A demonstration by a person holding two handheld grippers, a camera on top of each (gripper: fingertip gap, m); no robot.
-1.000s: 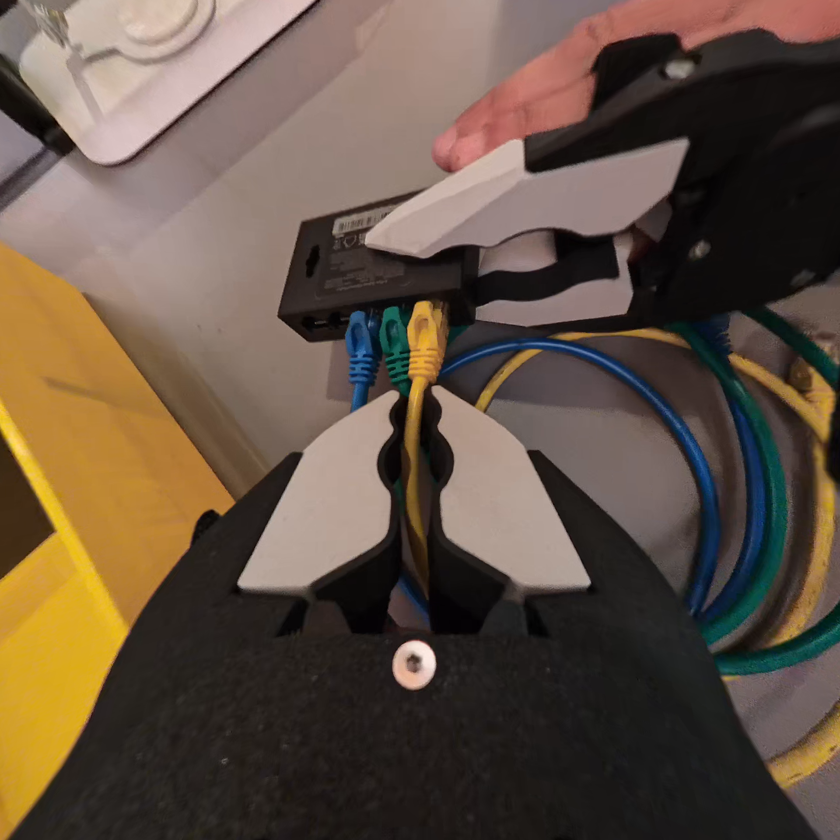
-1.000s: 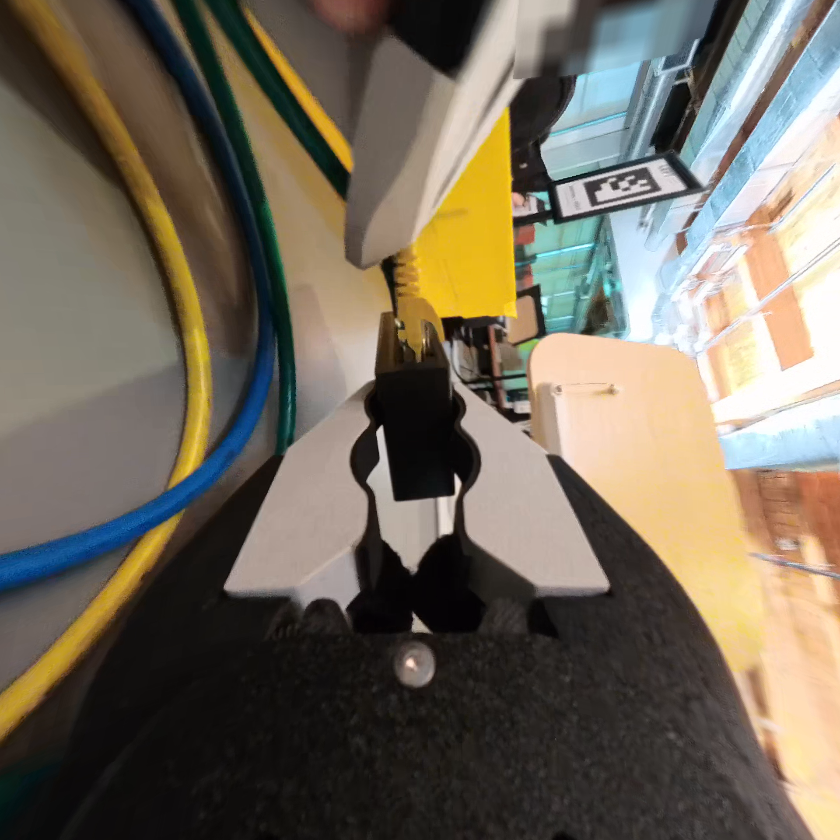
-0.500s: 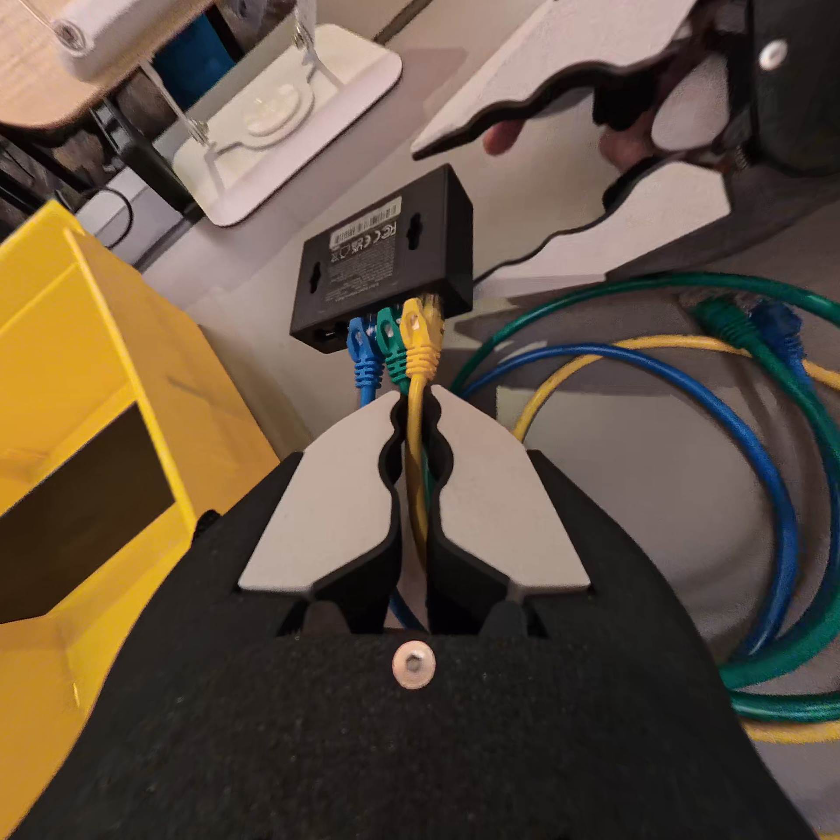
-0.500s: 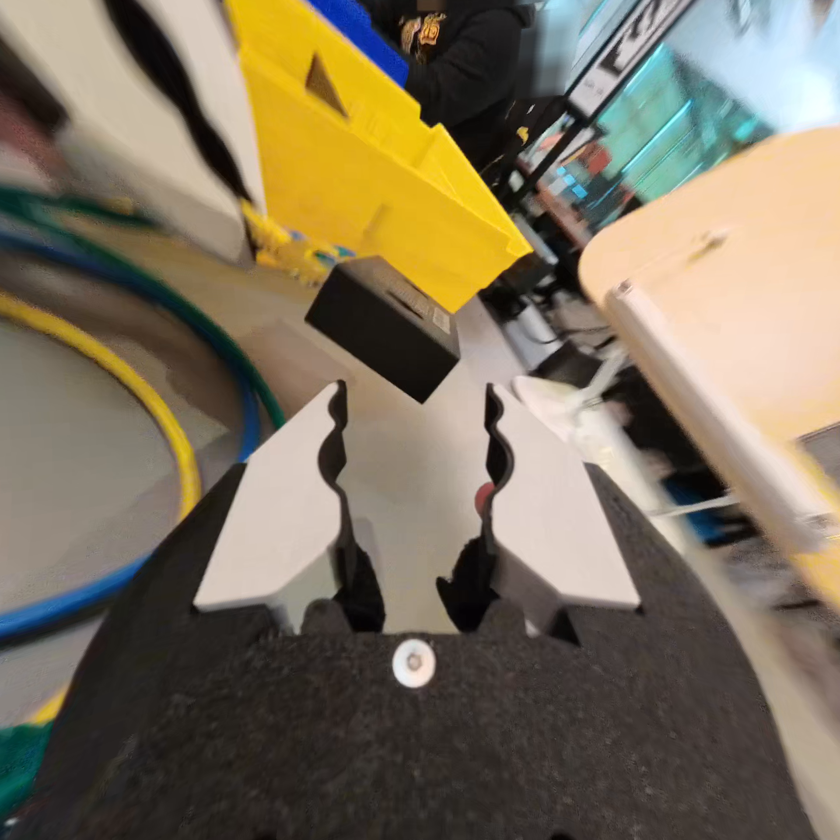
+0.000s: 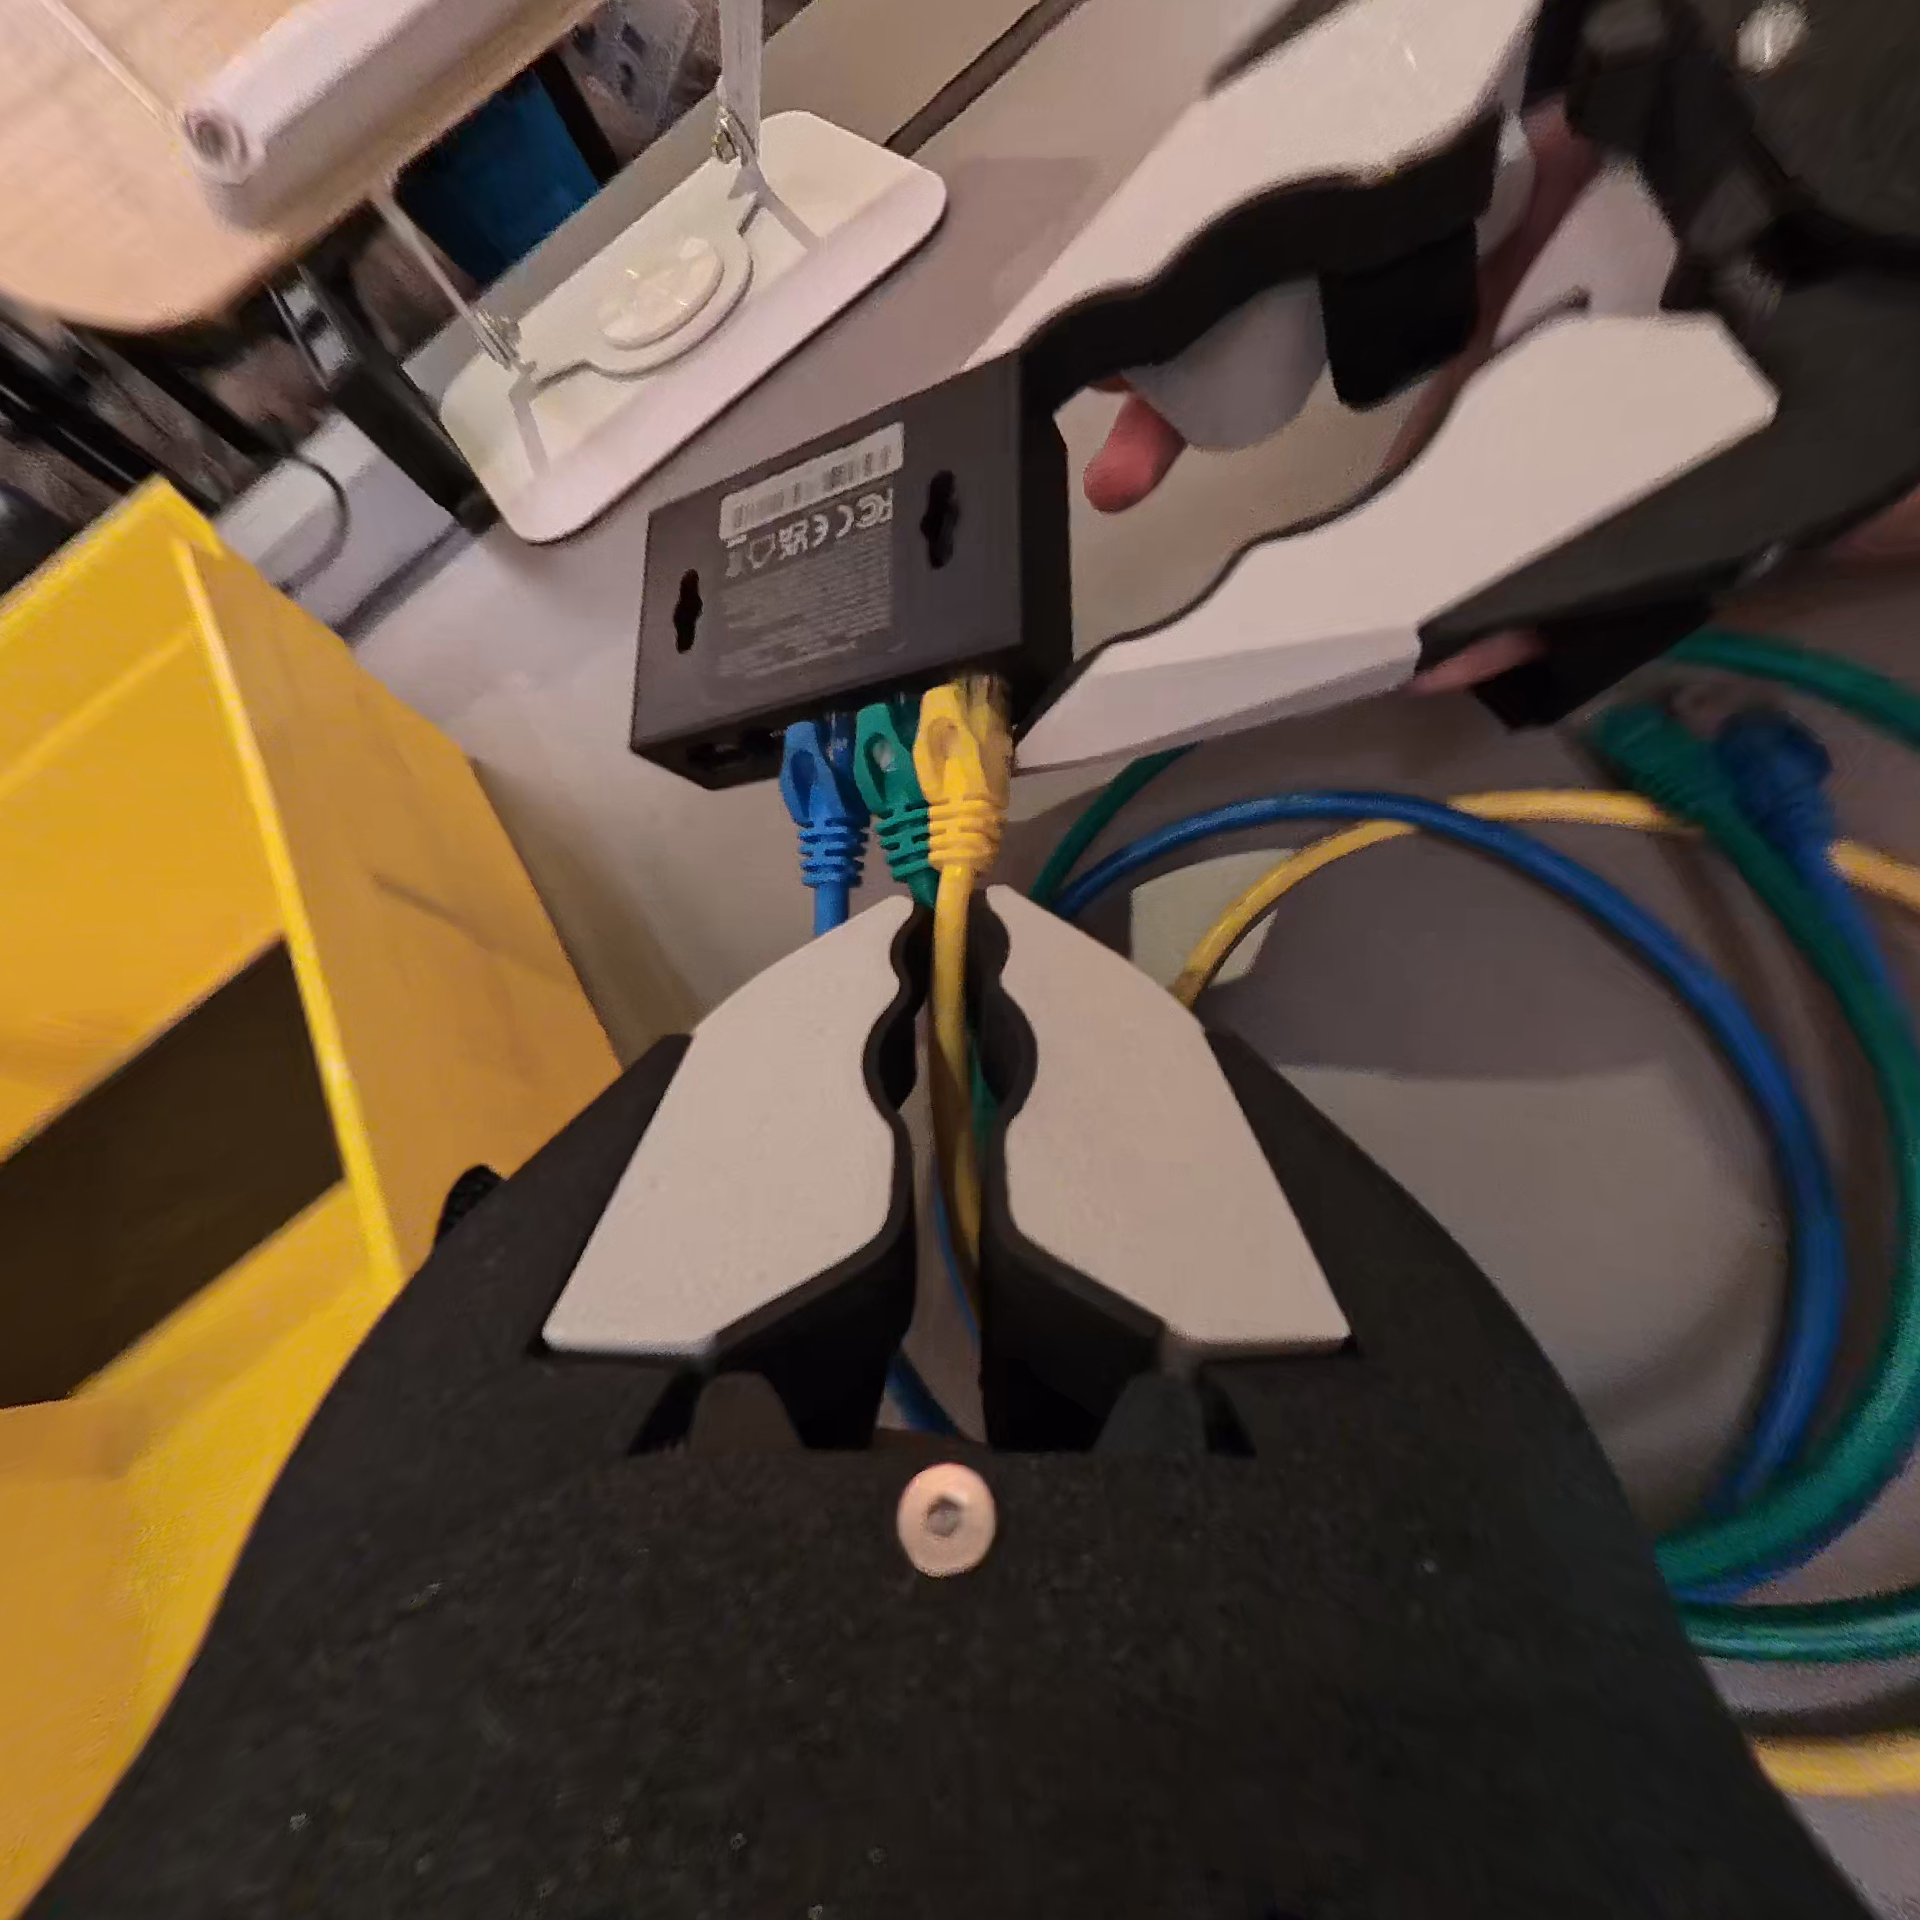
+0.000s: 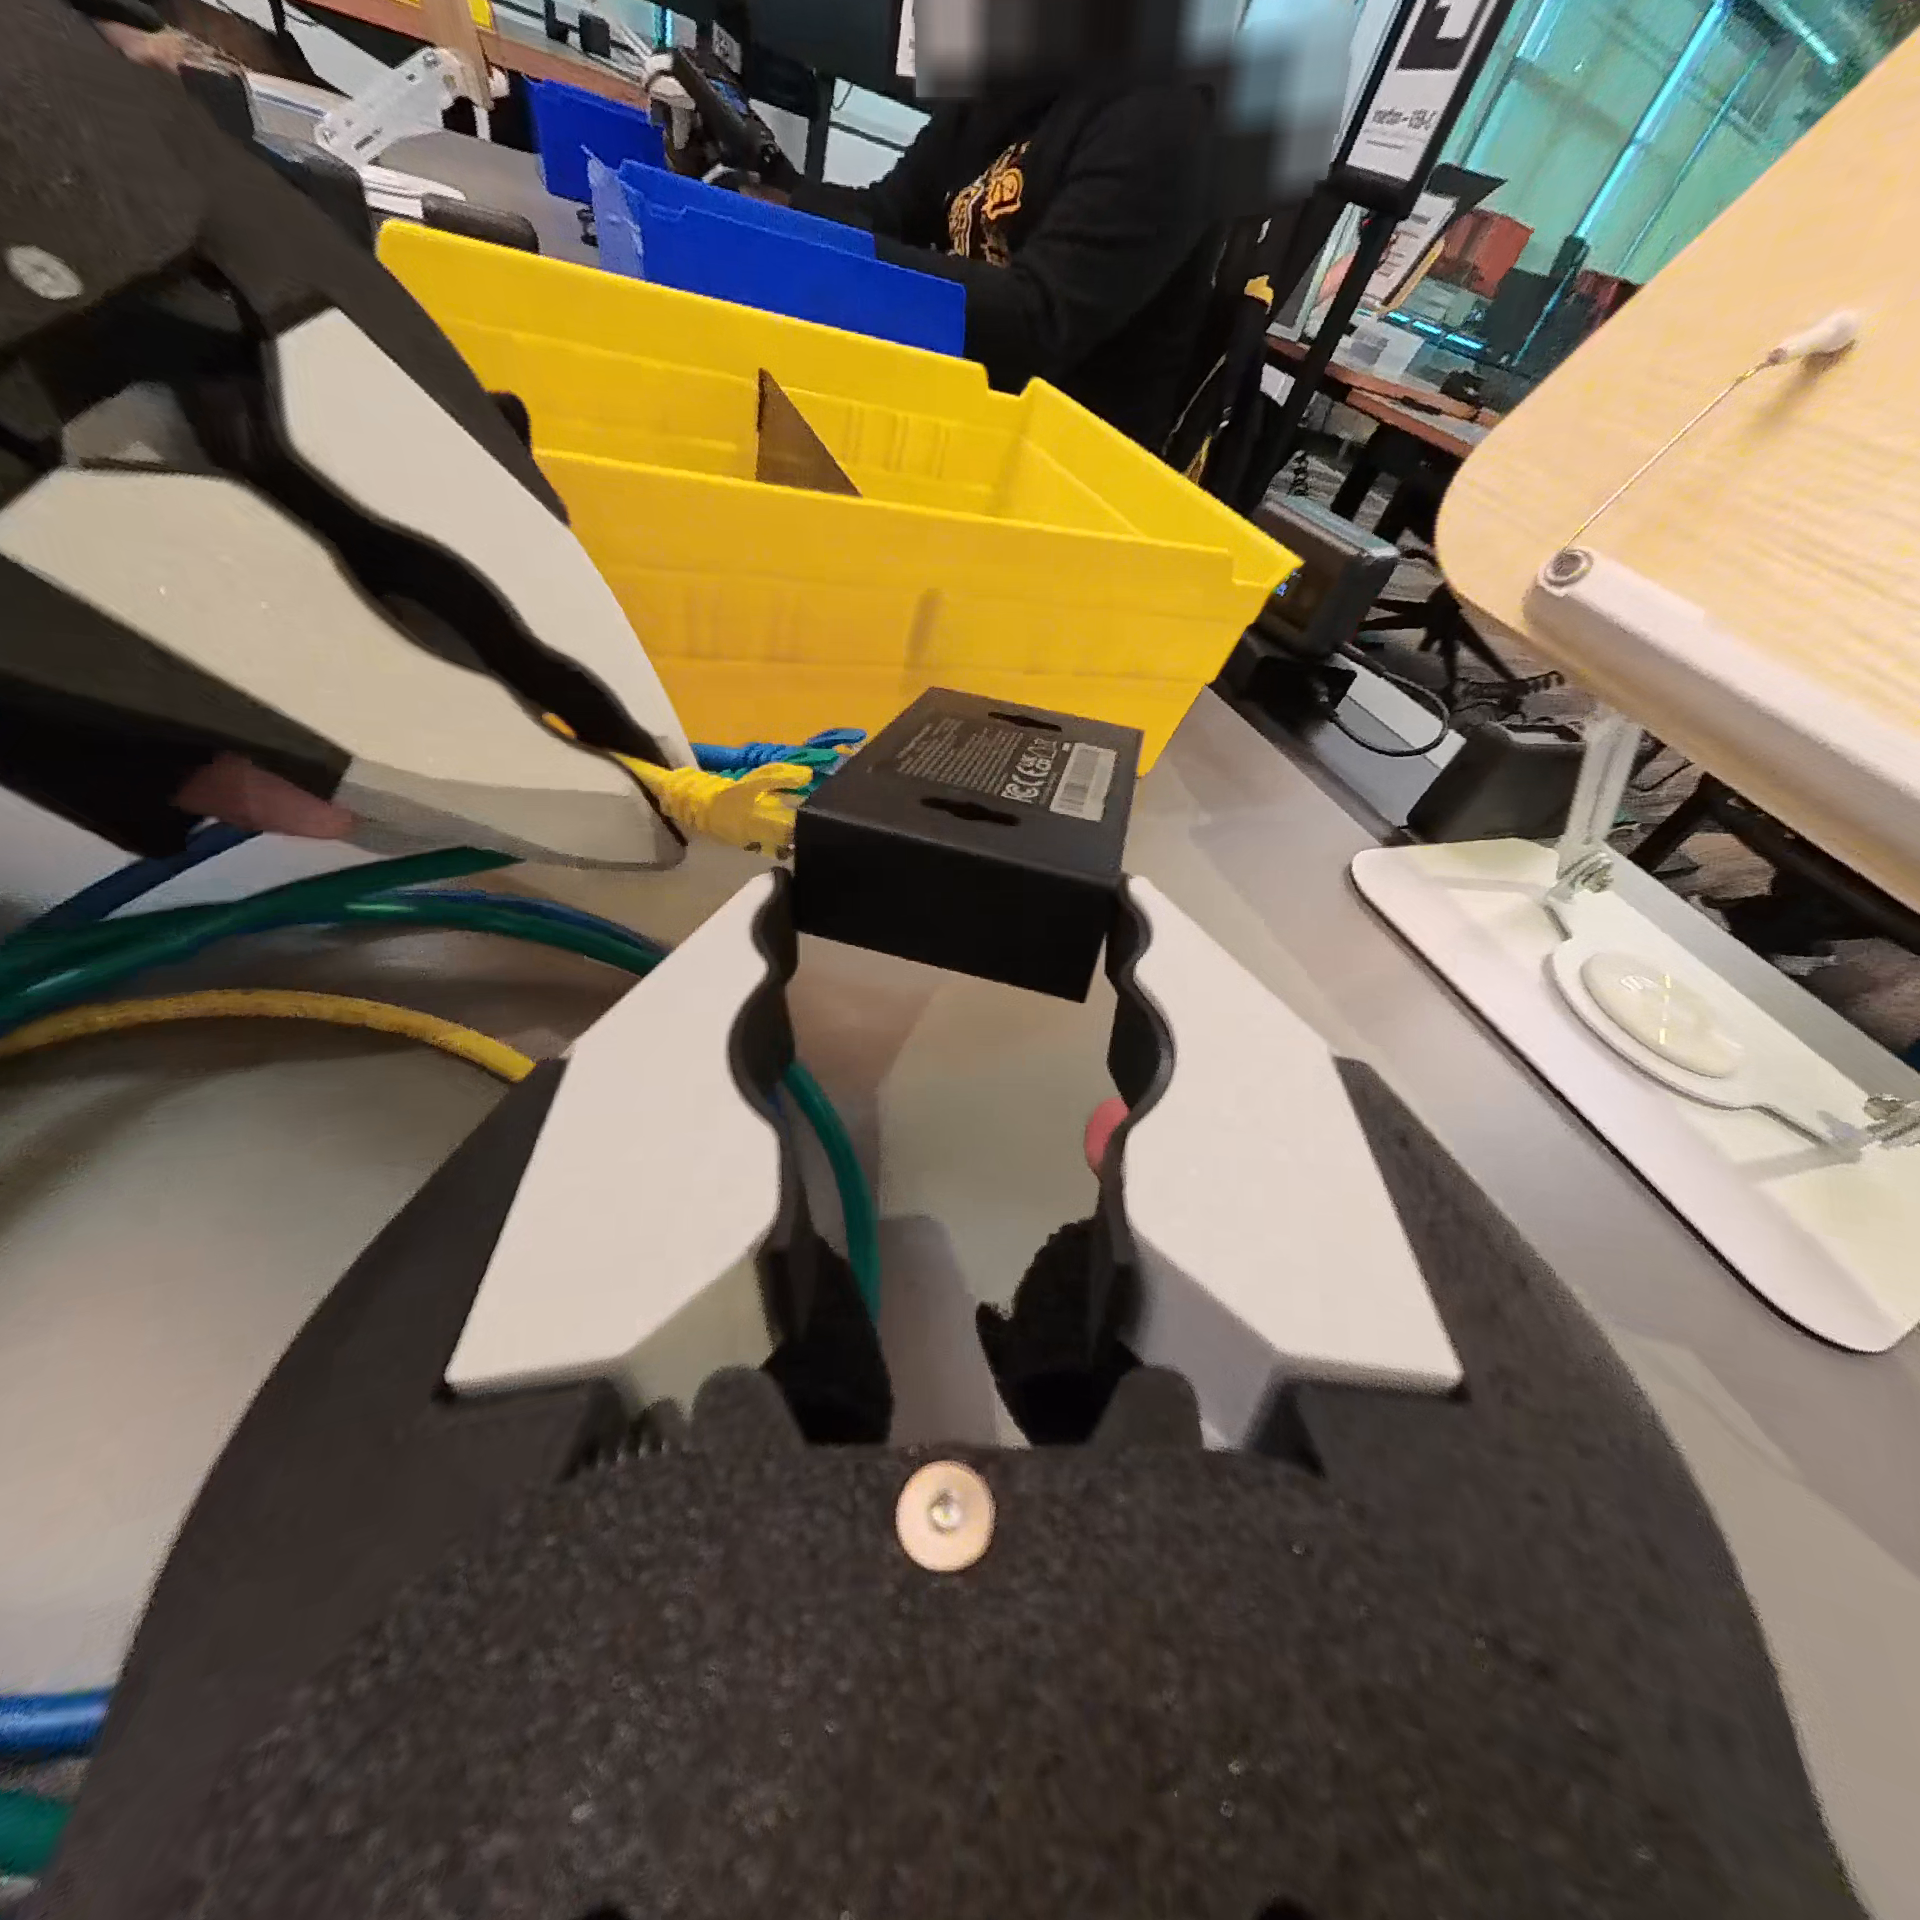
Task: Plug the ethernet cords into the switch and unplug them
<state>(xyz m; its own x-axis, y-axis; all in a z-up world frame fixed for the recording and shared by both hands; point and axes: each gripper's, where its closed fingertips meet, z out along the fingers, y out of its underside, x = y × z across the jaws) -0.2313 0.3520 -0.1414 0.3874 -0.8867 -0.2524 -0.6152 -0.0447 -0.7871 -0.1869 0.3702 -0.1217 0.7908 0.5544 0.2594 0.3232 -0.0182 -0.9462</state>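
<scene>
The black switch (image 5: 852, 603) lies label side up and seems to hang a little above the grey table. Blue (image 5: 821, 800), green (image 5: 891, 790) and yellow (image 5: 961, 774) plugs sit in its ports. My left gripper (image 5: 951, 935) is shut on the yellow cord just behind its plug; it also shows in the right wrist view (image 6: 655, 800). My right gripper (image 6: 951, 894) is open, with its fingers on either side of the switch's (image 6: 966, 831) end. I cannot tell whether they touch it. In the left wrist view the right gripper (image 5: 1013, 556) comes in from the upper right.
Blue, green and yellow cords coil on the table at the right (image 5: 1766, 1143), with loose green and blue plugs (image 5: 1714, 758). A yellow bin (image 5: 208, 883) stands to the left. A white stand base (image 6: 1662, 1091) with a wooden board lies beyond. A person in dark clothes (image 6: 1091, 208) sits behind.
My right gripper was shut on the switch, let go and opened, and now straddles its end again. My left gripper has kept hold of the yellow cord.
</scene>
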